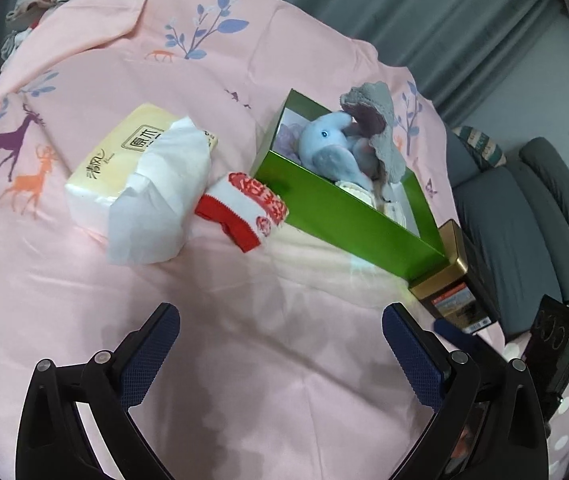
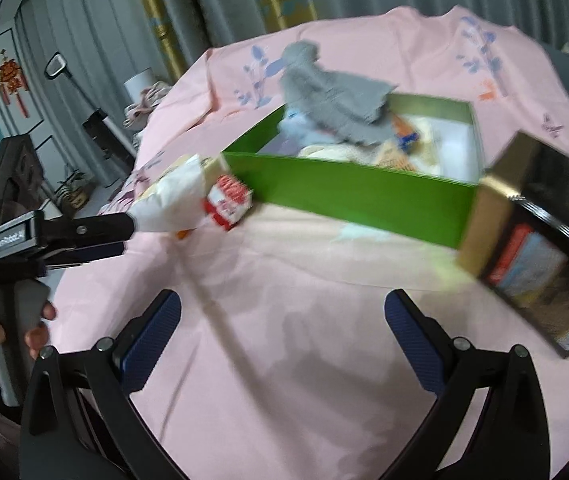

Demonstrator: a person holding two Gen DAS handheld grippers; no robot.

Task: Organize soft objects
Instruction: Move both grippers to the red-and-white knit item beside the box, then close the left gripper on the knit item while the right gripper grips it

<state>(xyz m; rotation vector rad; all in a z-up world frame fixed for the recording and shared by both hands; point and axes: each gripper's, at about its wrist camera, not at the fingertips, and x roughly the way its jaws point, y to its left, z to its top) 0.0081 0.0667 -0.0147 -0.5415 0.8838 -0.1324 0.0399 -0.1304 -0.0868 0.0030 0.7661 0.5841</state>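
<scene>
A green box [image 1: 348, 212] is seen on the pink printed cloth [image 1: 244, 320], and it serves as the landmark. Inside it a blue plush elephant [image 1: 332, 148] is lodged, with a grey knitted cloth [image 1: 380, 132] draped over its far side. Just beside the box's left corner lies a red-and-white rolled sock [image 1: 248, 210] (possibly touching the wall), then a tissue pack [image 1: 140, 176]. Both the left claw [image 1: 280, 344] and right claw [image 2: 282, 332] are spread wide, empty, in front of the box.

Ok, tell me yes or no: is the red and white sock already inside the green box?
No: the red and white sock lies on the pink sheet outside the green box, against its near wall.
</scene>
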